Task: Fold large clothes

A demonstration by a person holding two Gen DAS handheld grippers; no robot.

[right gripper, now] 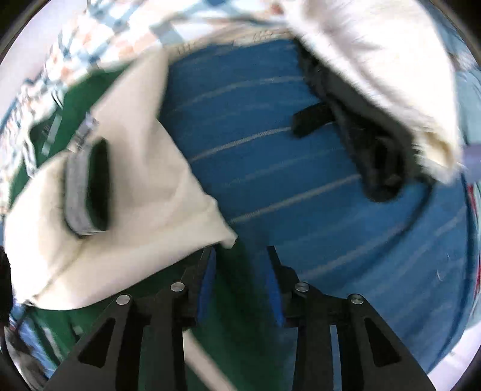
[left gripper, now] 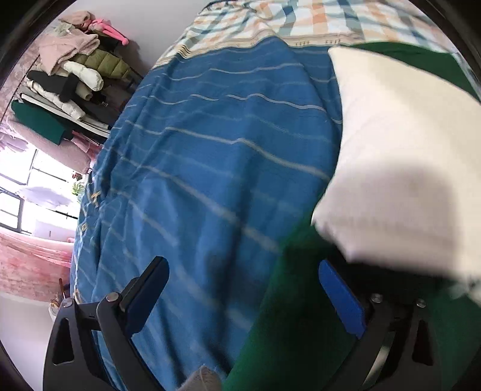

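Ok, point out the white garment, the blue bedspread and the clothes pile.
white garment (left gripper: 399,156), left wrist view, middle of the panel
blue bedspread (left gripper: 216,156), left wrist view, striped middle
clothes pile (left gripper: 72,72), left wrist view, stacked jackets

Green-and-cream garment (right gripper: 114,156), rumpled, partly folded

Home bedroom: bed with blue striped blanket (left gripper: 210,156) over plaid sheet (left gripper: 300,18), rack piled with folded jackets and clothes (left gripper: 69,78) against the wall, bright window (left gripper: 27,192) with pink curtain (left gripper: 27,264).
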